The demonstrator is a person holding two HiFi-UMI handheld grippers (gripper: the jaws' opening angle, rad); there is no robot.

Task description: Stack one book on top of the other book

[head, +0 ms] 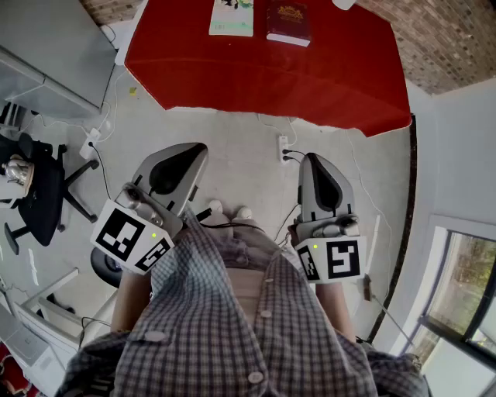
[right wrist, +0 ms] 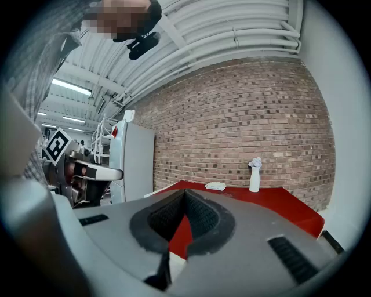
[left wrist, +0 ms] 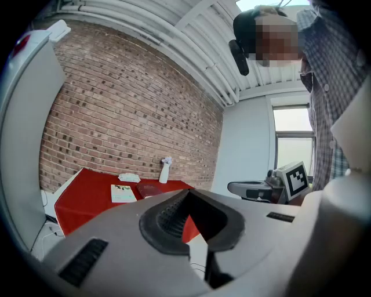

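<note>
left gripper [left wrist: 188, 196] being held with jaws pressed together, empty | right gripper [right wrist: 185, 196] being held with jaws together, empty | pale book [head: 231, 17] and dark red book [head: 288, 23] being seen lying side by side, unstacked, on red table [head: 263, 74], well apart from both grippers

A slim white vase [right wrist: 254, 176] is standing on the red-covered desk [head: 271, 77]; a black office chair [head: 40, 194] is sitting nearby.

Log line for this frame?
left tool: shut, empty | right tool: shut, empty | light book, dark book: unstacked on red table
</note>
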